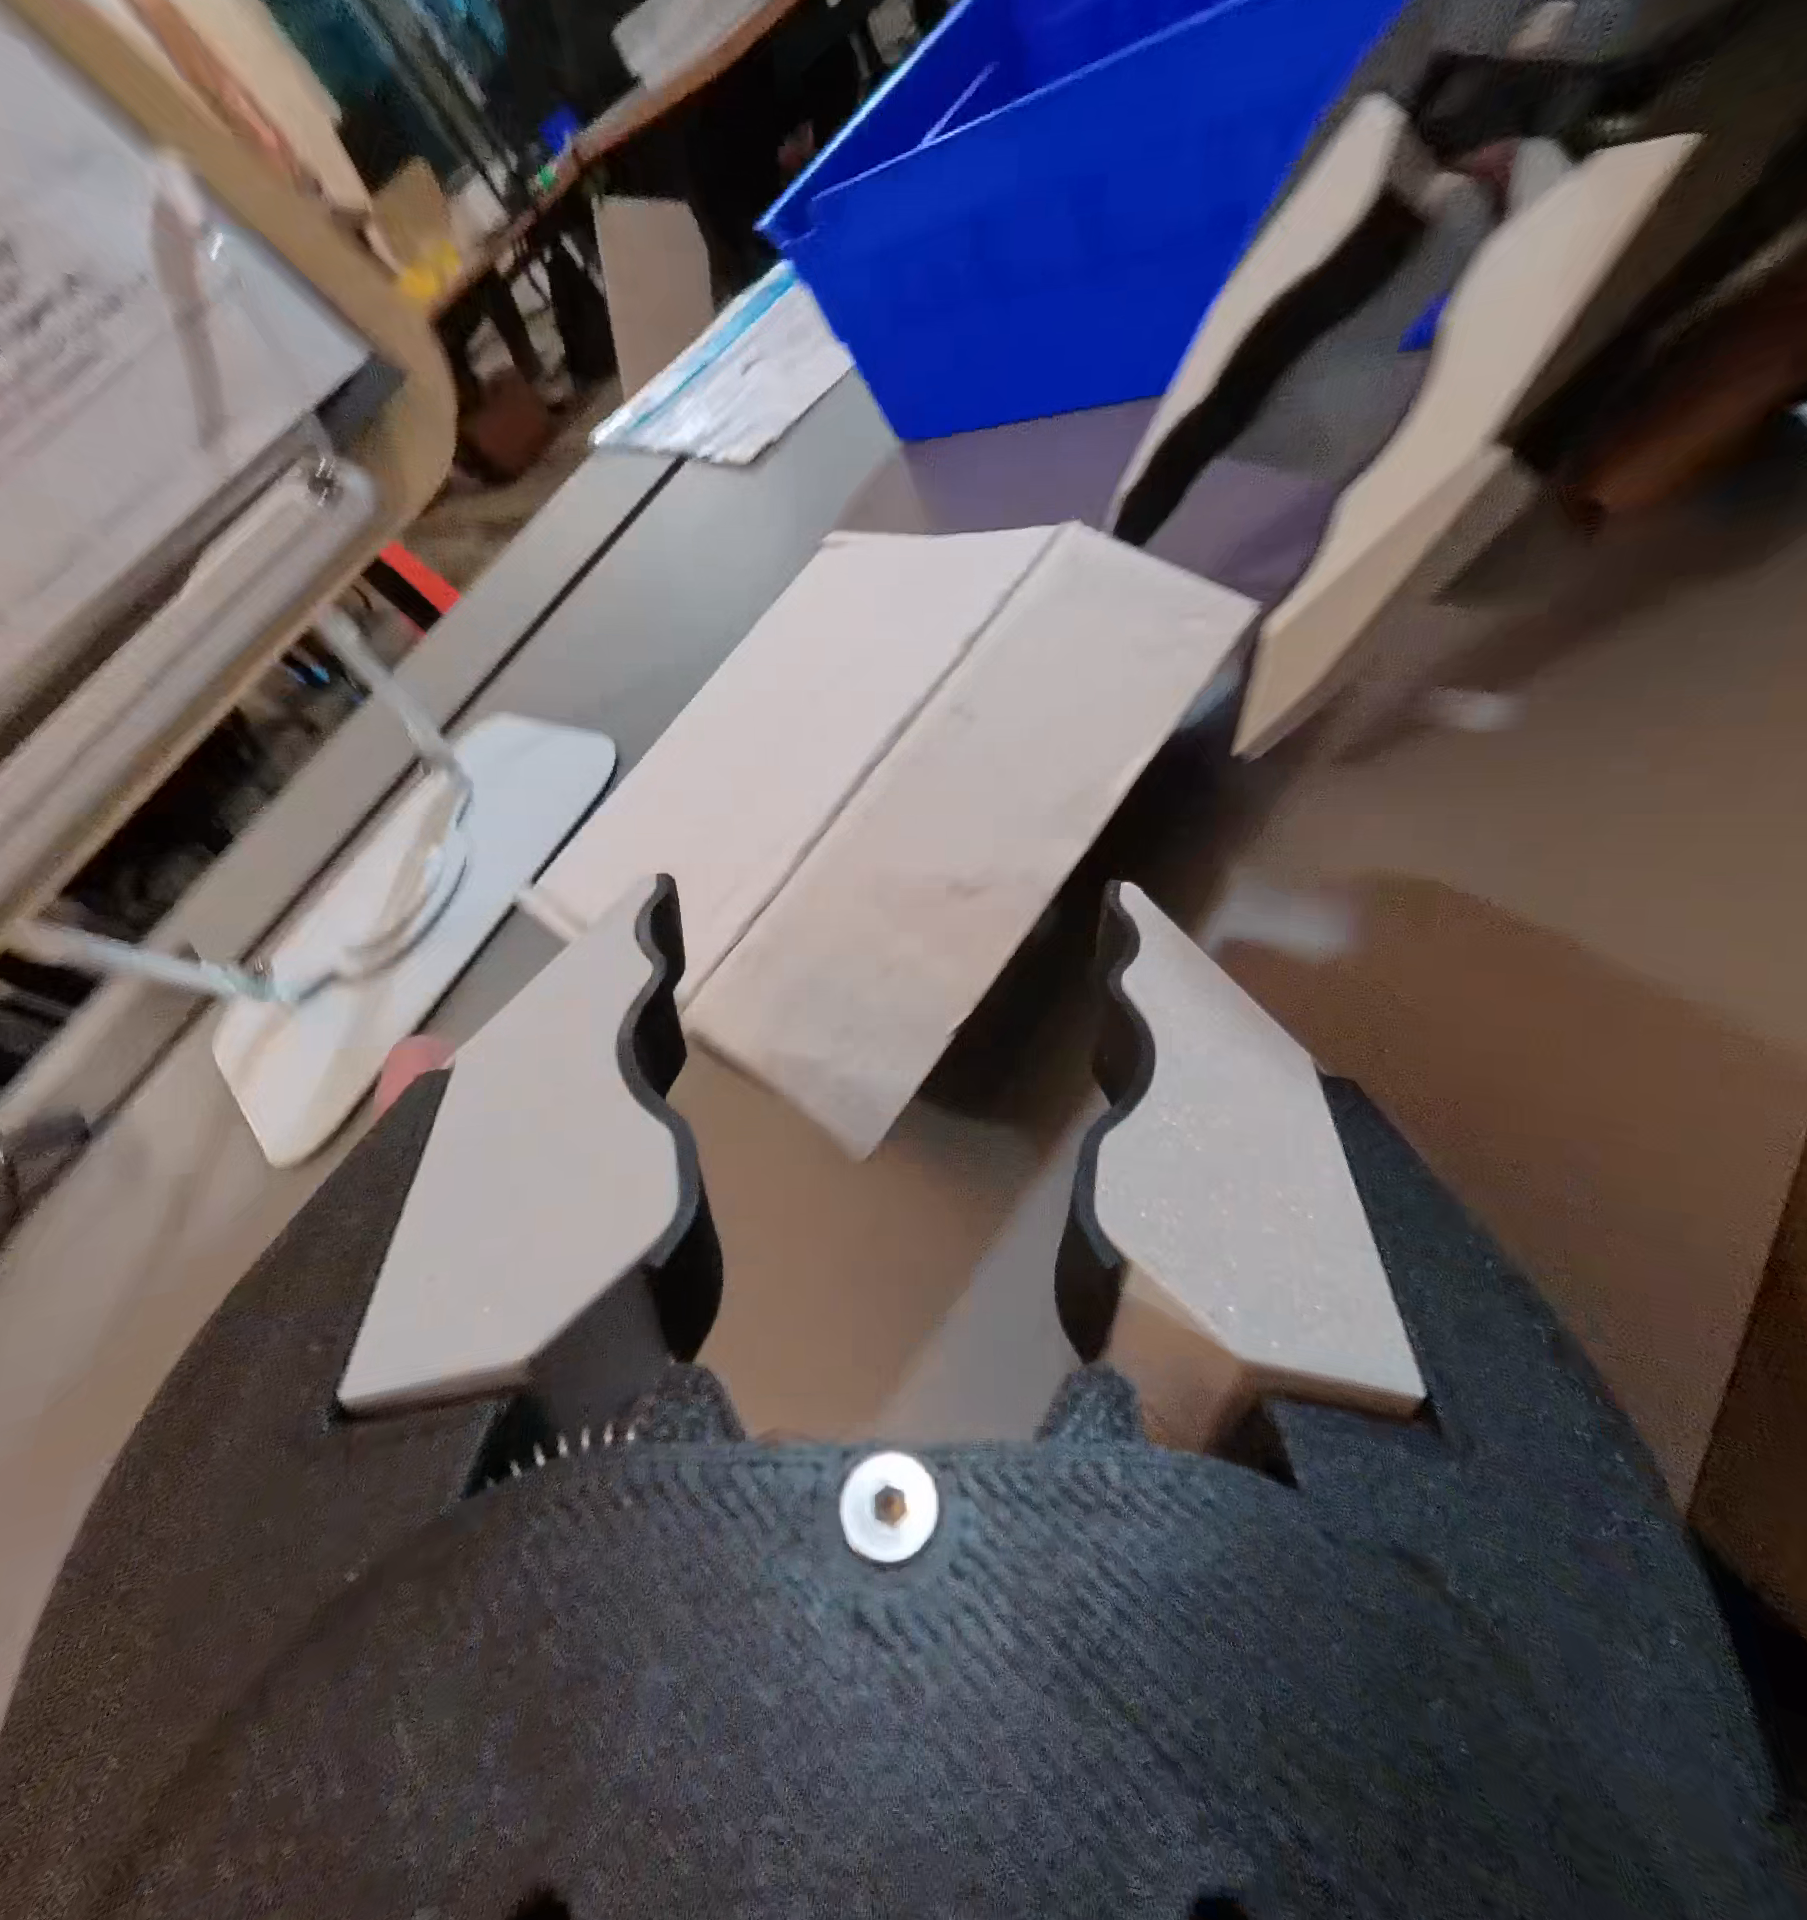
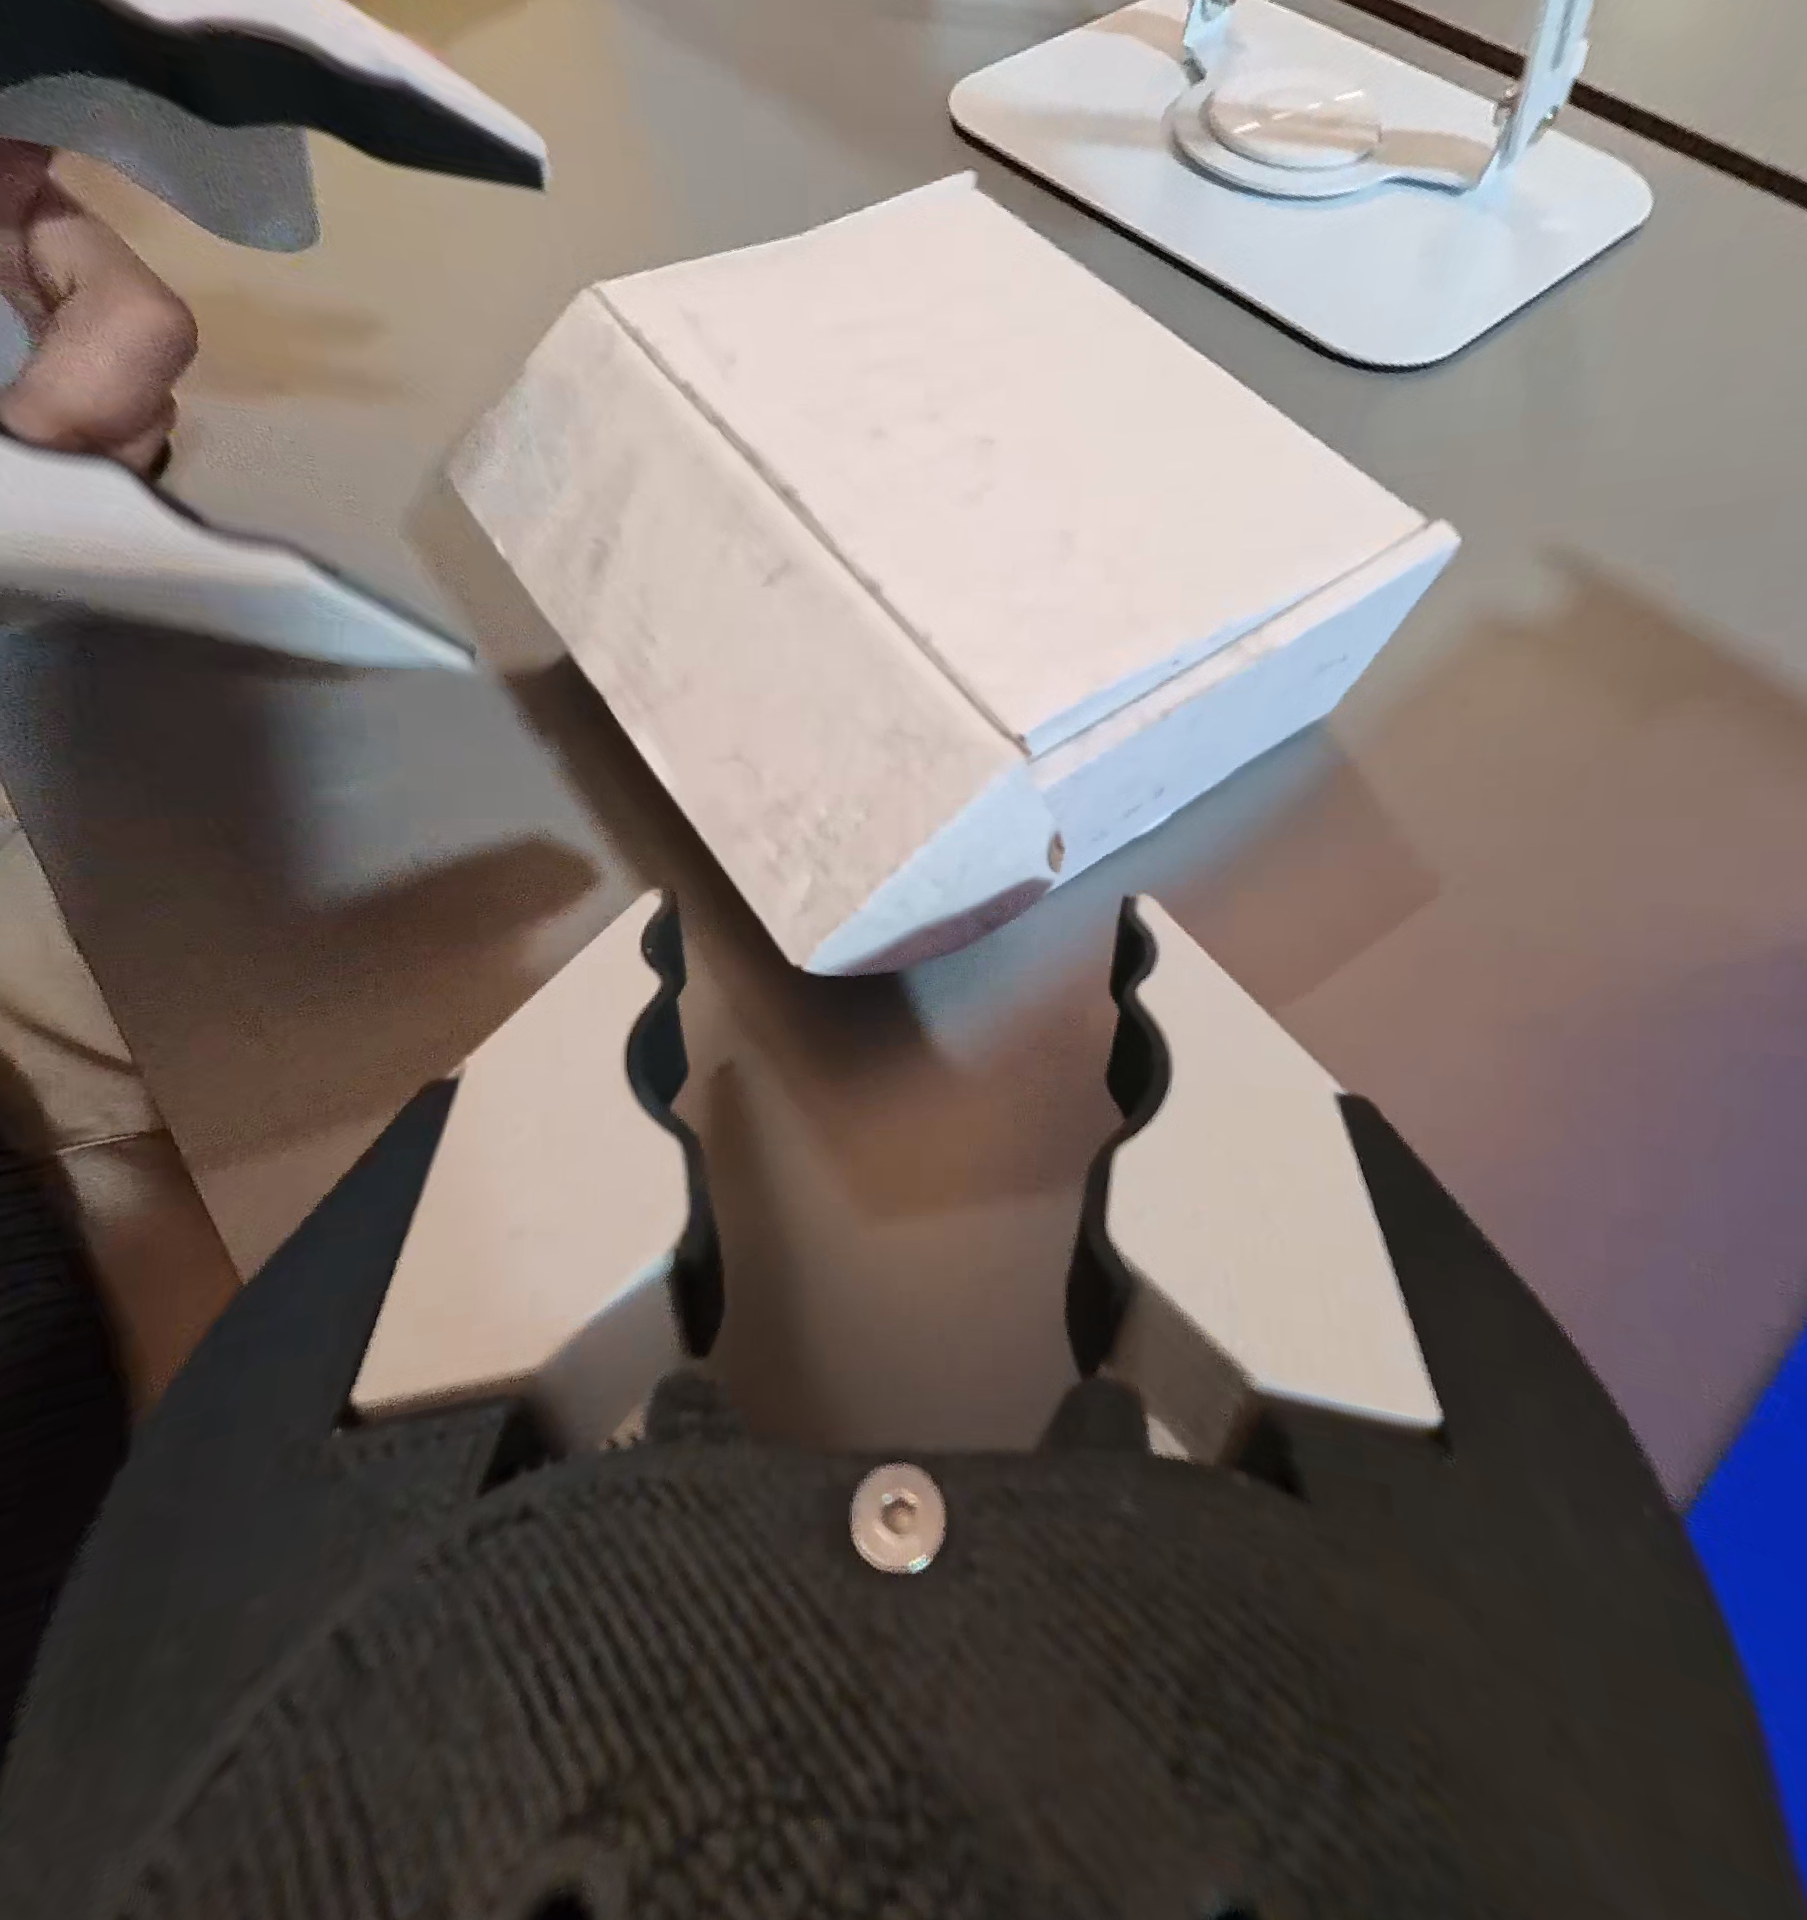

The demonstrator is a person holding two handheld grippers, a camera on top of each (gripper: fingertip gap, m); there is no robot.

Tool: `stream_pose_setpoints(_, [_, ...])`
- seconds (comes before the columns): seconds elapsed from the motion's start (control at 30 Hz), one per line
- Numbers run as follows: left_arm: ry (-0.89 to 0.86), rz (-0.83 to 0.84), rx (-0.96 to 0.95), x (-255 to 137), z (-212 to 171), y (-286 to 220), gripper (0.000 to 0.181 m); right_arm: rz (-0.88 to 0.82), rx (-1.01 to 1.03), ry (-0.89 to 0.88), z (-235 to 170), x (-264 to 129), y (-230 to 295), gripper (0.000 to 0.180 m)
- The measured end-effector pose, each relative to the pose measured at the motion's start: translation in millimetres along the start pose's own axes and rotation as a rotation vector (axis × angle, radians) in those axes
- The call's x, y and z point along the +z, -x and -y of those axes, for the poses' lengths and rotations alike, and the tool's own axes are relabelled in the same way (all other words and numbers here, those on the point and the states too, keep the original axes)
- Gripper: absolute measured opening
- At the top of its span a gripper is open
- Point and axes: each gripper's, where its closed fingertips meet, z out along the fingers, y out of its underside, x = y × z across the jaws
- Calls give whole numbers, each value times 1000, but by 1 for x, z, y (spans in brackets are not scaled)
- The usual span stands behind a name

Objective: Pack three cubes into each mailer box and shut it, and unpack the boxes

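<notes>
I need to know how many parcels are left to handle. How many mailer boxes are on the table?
1. A single closed mailer box lies on the grey table, between the two open tongs and near the white stand base. Others may be out of view.

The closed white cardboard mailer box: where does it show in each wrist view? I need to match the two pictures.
Left wrist view: closed white cardboard mailer box at centre, just beyond the open left gripper.
Right wrist view: same box at centre, just ahead of the open right gripper.
Shared landmark: the white flat stand base with clear ring, beside the box.
</notes>
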Motion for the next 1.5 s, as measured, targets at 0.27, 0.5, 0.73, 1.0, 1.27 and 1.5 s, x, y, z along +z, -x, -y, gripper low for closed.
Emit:
stream_pose_setpoints(0.27, [83,95,331,37,0,-22,69,-6,-124,42,-8,2,10,61])
stream_pose_setpoints(0.5, [70,116,405,47,3,-35,60,42,-146,30,-6,0,23,44])
stream_pose_setpoints(0.73, [57,87,304,40,1,-30,54,125,-172,7,0,6,48,34])
stream_pose_setpoints(1.0, [165,191,39,-3,-19,-12,62,162,-153,-55,14,9,60,38])
stream_pose_setpoints(1.27, [138,-48,-860,-4,-24,-31,51,122,-241,-62,24,27,68,34])
stream_pose_setpoints(1.5, [102,-132,-1115,2,-30,-27,54,109,-238,-78,30,32,66,26])
